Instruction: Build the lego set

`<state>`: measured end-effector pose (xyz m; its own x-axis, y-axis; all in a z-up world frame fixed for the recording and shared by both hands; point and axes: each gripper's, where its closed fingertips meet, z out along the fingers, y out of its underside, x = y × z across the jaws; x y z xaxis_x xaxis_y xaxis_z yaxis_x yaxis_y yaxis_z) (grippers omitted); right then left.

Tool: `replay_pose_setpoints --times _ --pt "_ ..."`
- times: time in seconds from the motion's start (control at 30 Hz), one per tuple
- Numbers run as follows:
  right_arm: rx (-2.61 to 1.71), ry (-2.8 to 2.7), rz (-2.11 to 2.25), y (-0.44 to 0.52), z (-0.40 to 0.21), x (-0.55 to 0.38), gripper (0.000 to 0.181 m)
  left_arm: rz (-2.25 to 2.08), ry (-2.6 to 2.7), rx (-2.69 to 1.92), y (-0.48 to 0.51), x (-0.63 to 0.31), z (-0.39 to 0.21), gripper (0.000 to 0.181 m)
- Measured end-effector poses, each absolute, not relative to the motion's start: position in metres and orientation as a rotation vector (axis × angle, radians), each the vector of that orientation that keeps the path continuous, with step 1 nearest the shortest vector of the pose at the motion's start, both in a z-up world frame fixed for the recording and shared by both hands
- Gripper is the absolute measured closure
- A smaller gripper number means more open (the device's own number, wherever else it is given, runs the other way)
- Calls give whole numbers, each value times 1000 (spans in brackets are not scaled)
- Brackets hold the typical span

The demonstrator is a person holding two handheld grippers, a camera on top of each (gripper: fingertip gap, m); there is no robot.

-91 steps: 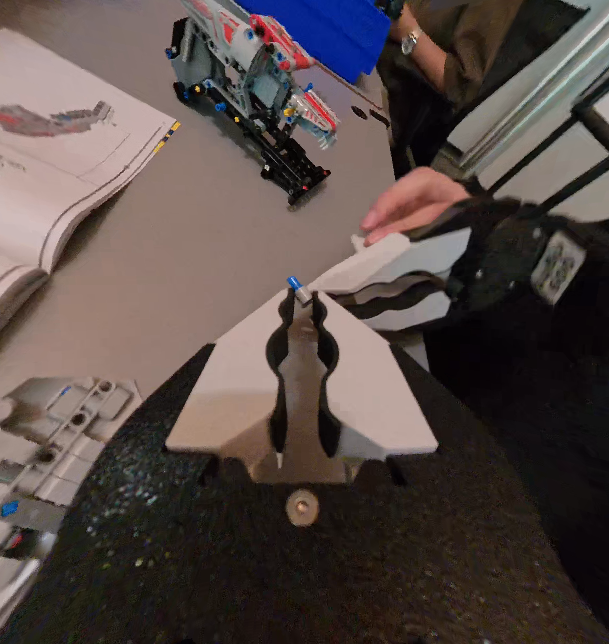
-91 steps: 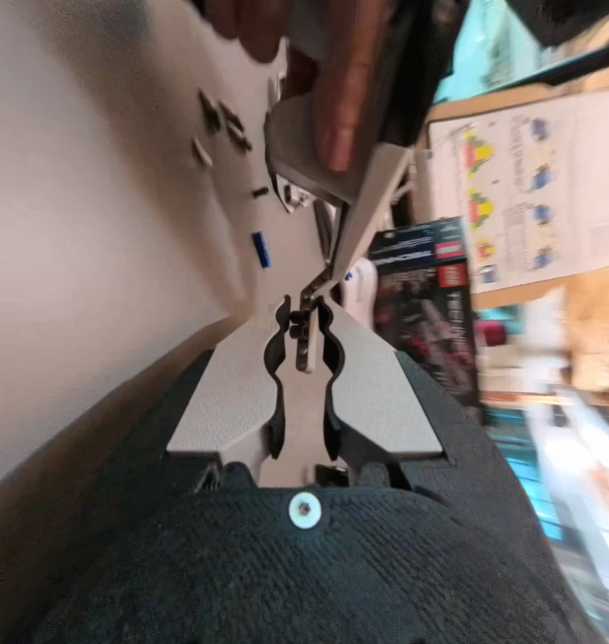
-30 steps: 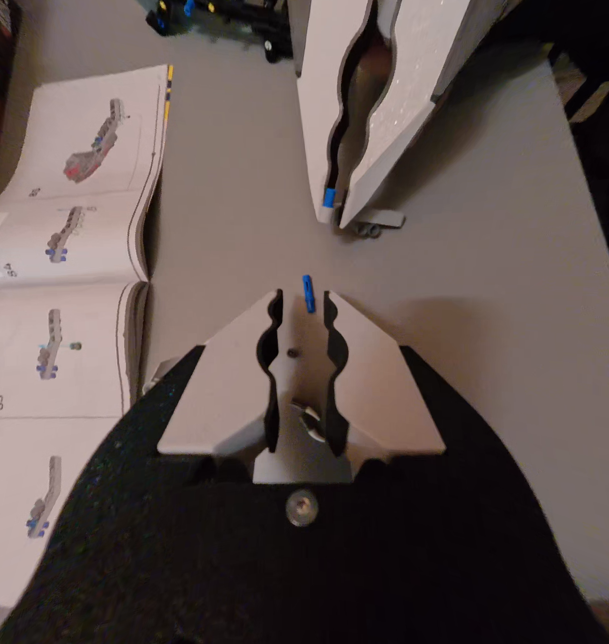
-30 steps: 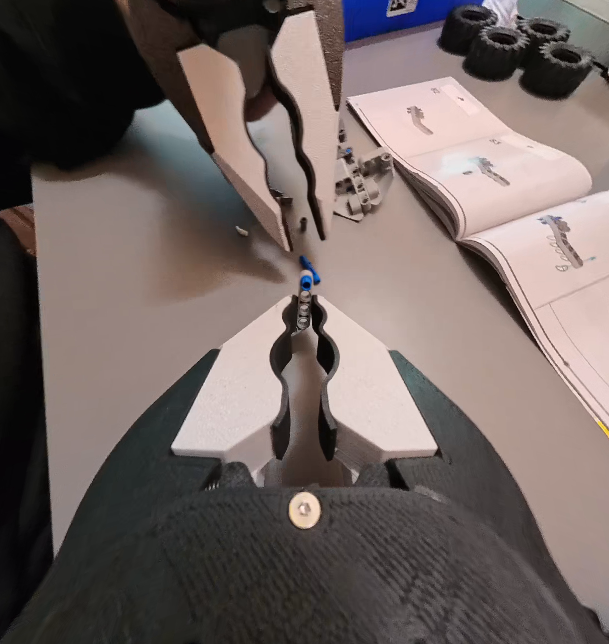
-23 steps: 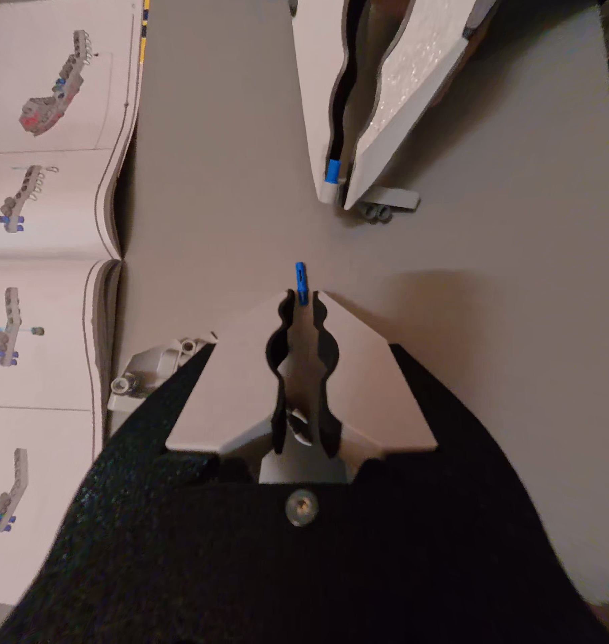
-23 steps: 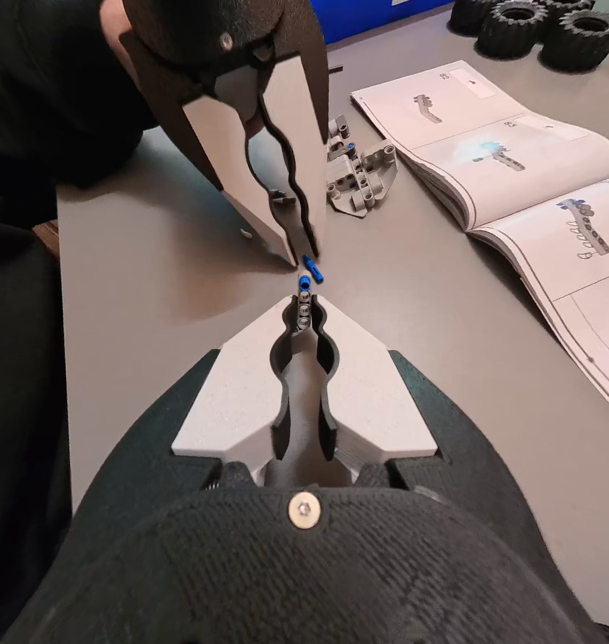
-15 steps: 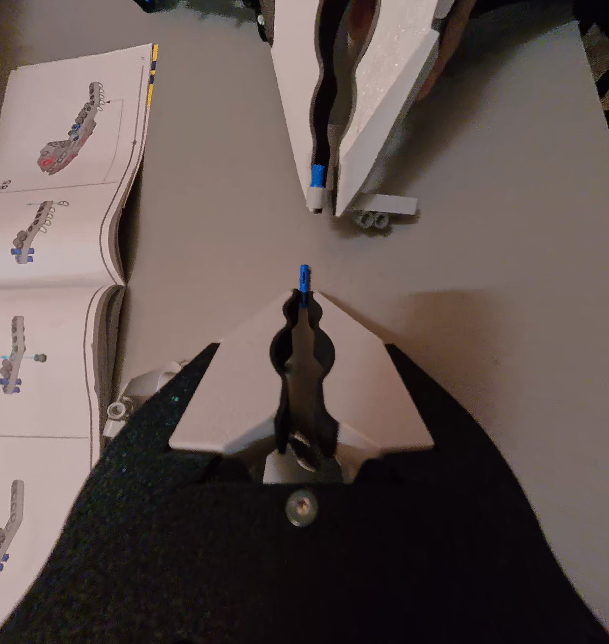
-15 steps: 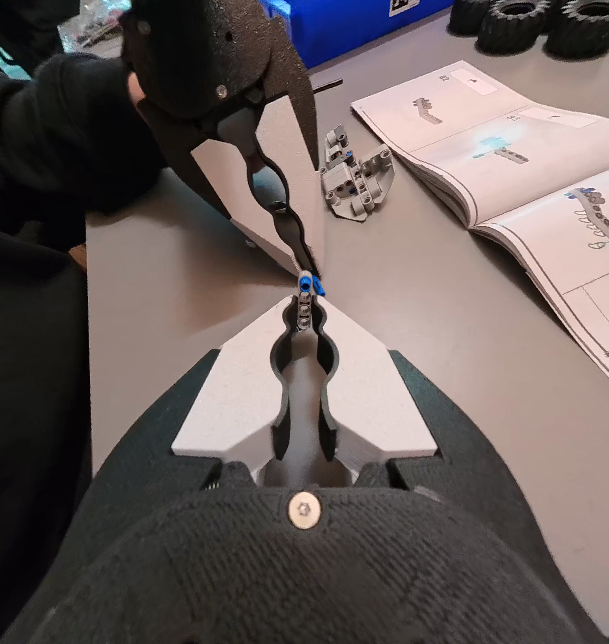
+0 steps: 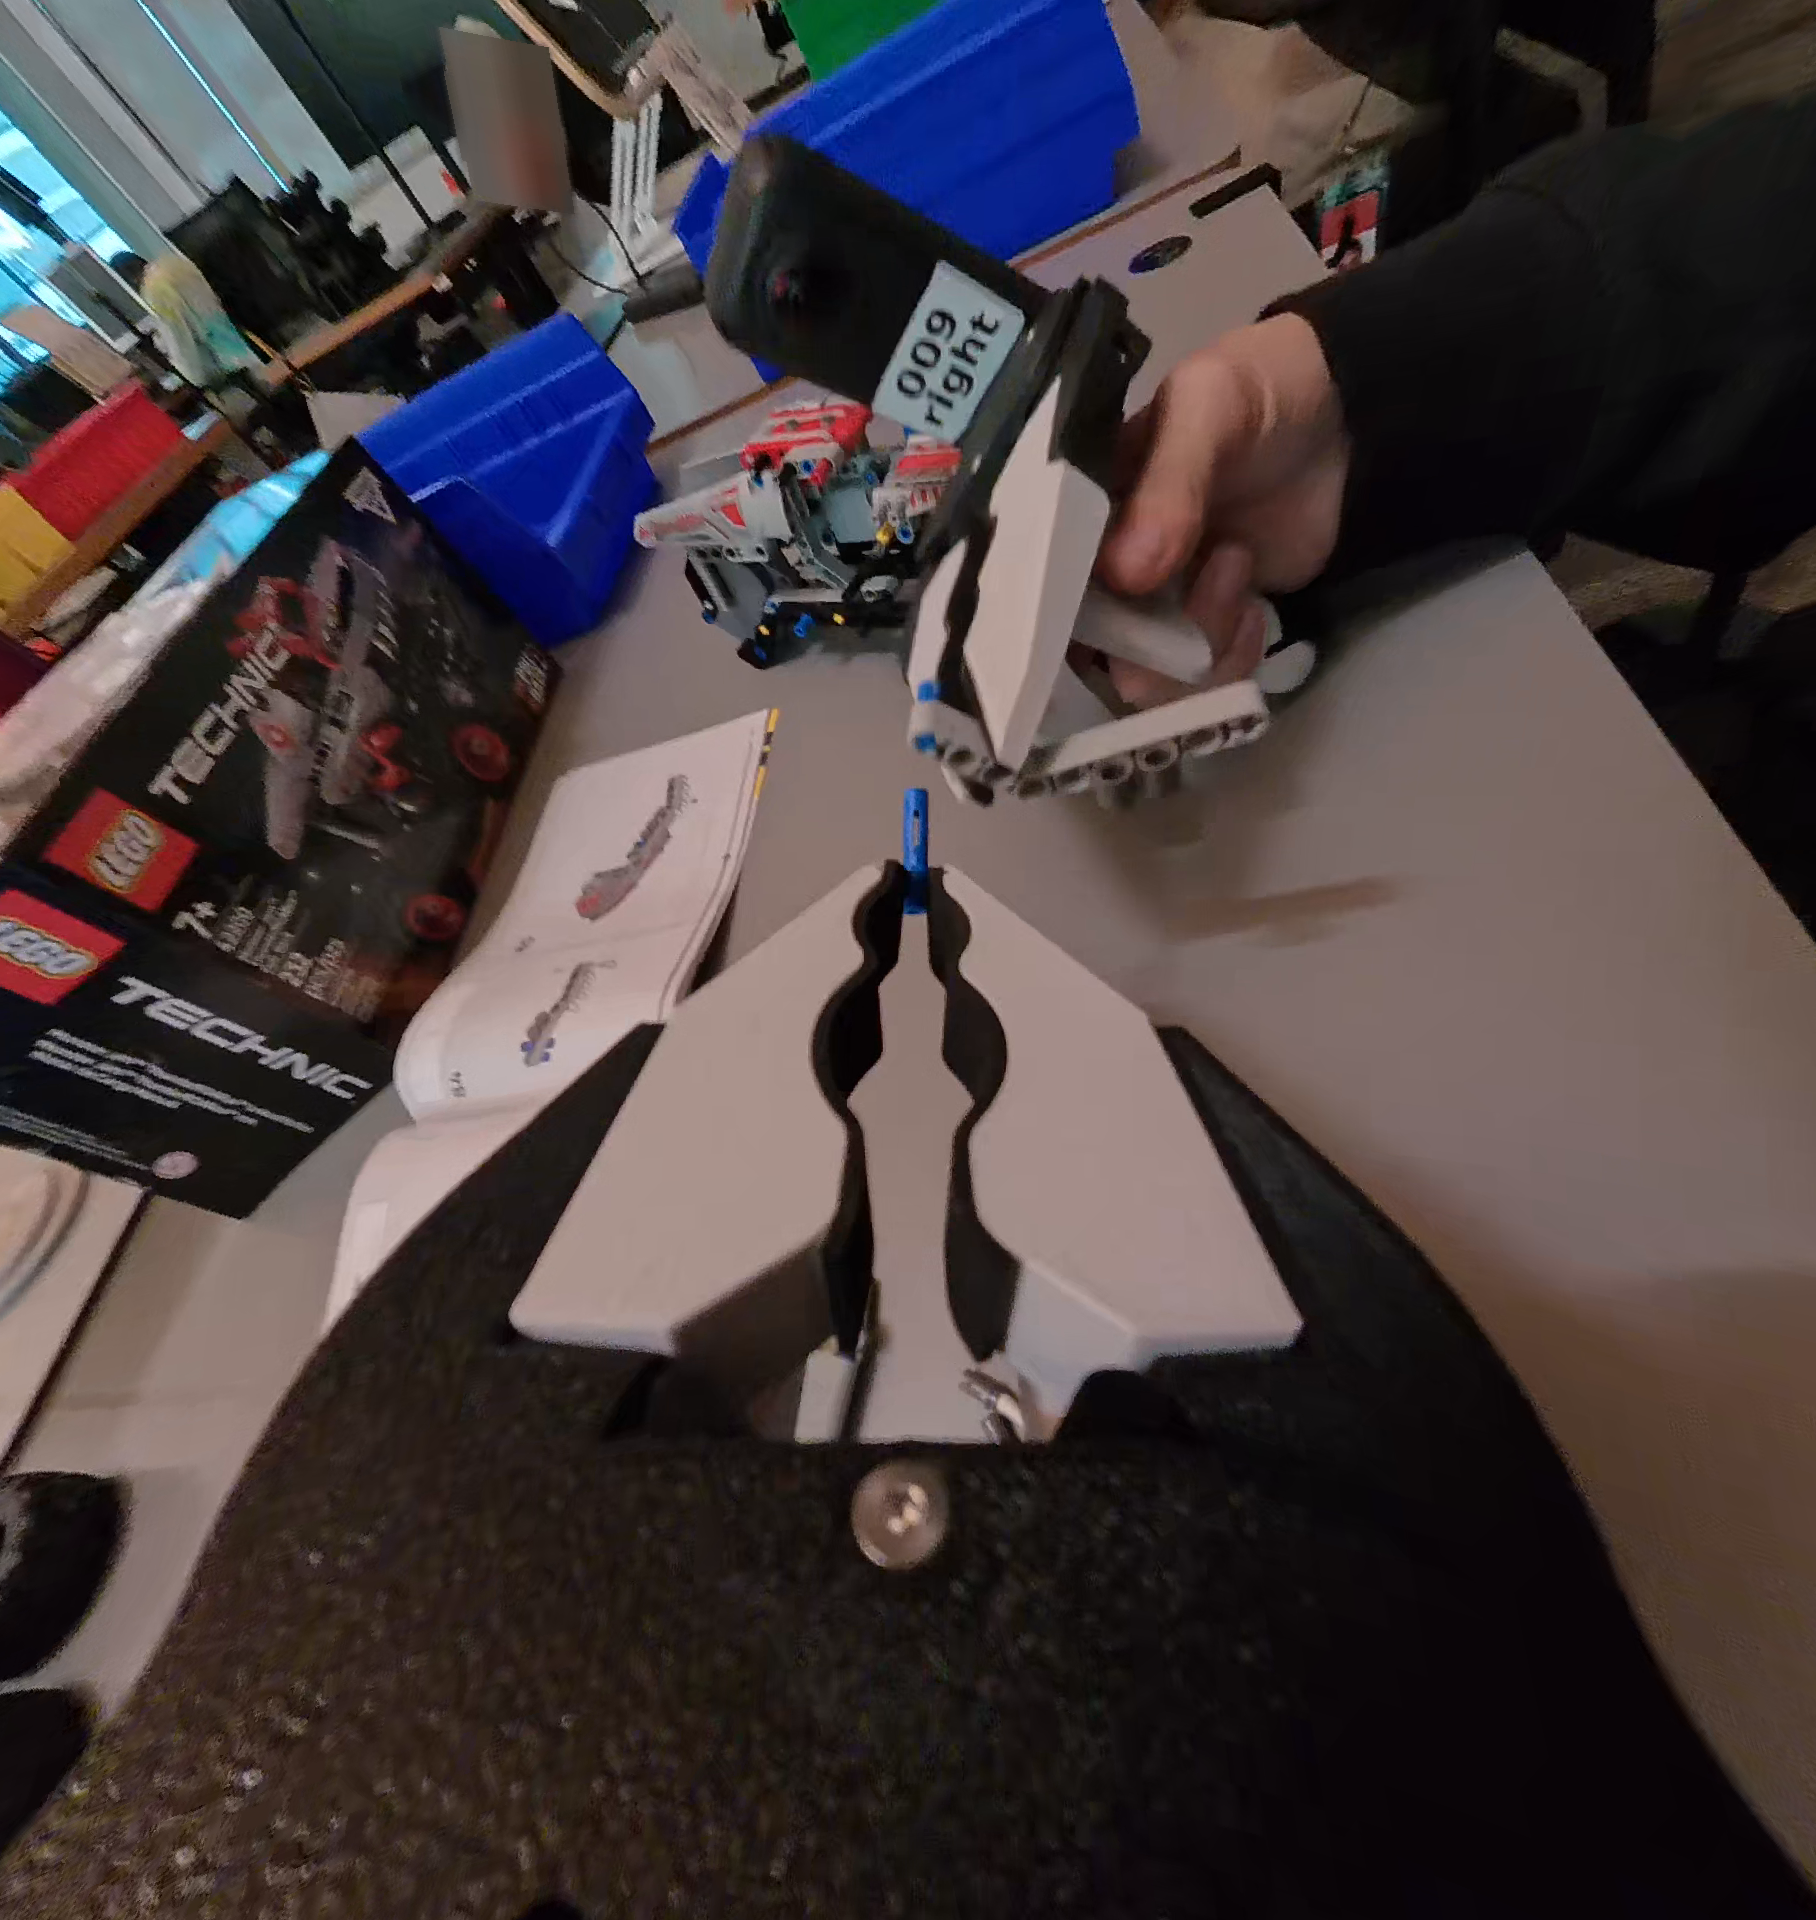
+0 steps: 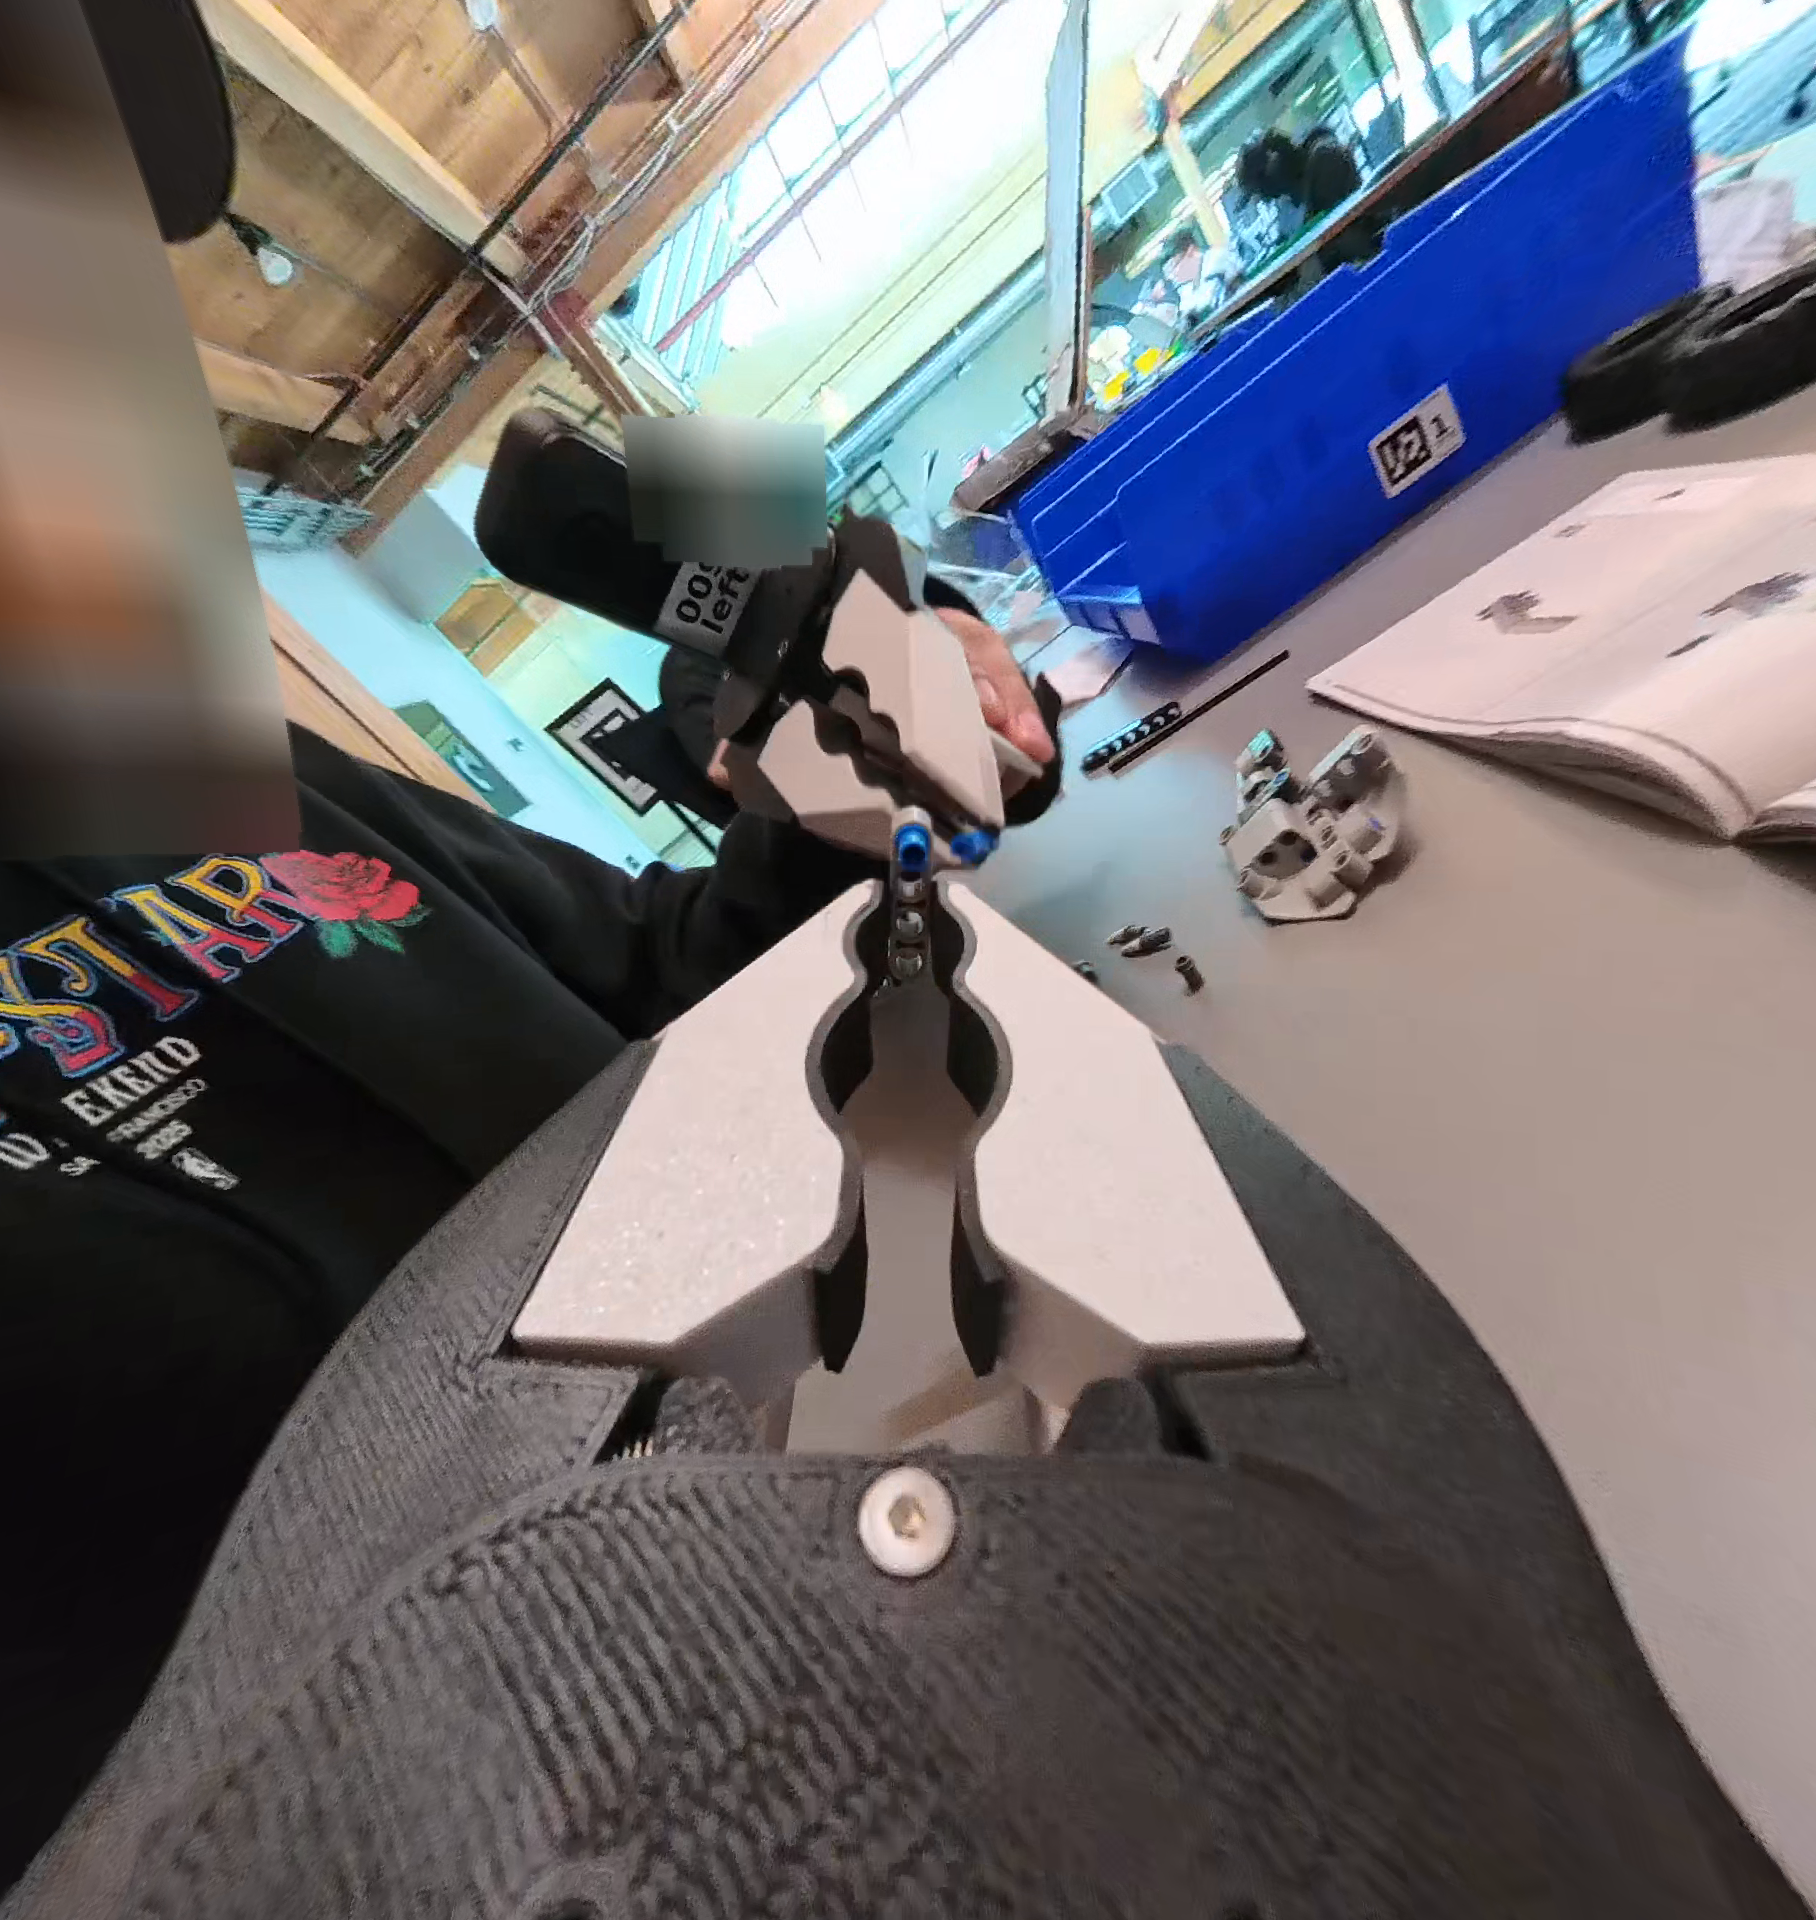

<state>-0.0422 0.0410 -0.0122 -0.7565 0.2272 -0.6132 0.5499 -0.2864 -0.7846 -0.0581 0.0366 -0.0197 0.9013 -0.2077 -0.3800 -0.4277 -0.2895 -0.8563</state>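
Observation:
My left gripper [image 9: 912, 881] is shut on a small blue pin [image 9: 914, 831], held above the grey table [image 9: 1403, 1039]. My right gripper [image 10: 906, 896] is shut on a grey beam with holes [image 10: 906, 935] that has a blue pin [image 10: 909, 847] at its end. In the left wrist view the right gripper [image 9: 961, 764] holds that beam [image 9: 1122, 764] just beyond the blue pin, a small gap apart. In the right wrist view the left gripper [image 10: 935, 826] with its blue pin [image 10: 971, 842] is right next to the beam's tip.
A part-built red, white and grey model [image 9: 810, 530], the set's black box [image 9: 208, 831], an open instruction booklet [image 9: 623, 894] and blue bins [image 9: 530, 478] lie beyond. A grey subassembly [image 10: 1309, 831], small dark pins [image 10: 1143, 940], a black axle [image 10: 1195, 696] and black tyres [image 10: 1714, 353] are on the table. Less than 4 cm separates the two grippers' tips. The grey subassembly [image 10: 1309, 831] is about 12 cm from my left fingertips.
My left gripper closed on the blue pin that lay on the table and lifted it. Both grippers rose and tilted up, bringing pin and beam close together.

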Motion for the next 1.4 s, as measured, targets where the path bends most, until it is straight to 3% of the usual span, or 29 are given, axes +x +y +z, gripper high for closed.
replay_pose_setpoints --times 1.03,1.4 --pt "1117 2048 -2057 30 -33 -46 175 649 783 -1923 30 -52 -28 180" --pt "1054 2443 -1743 8 -68 -40 175 404 871 -1973 23 -31 -48 181"
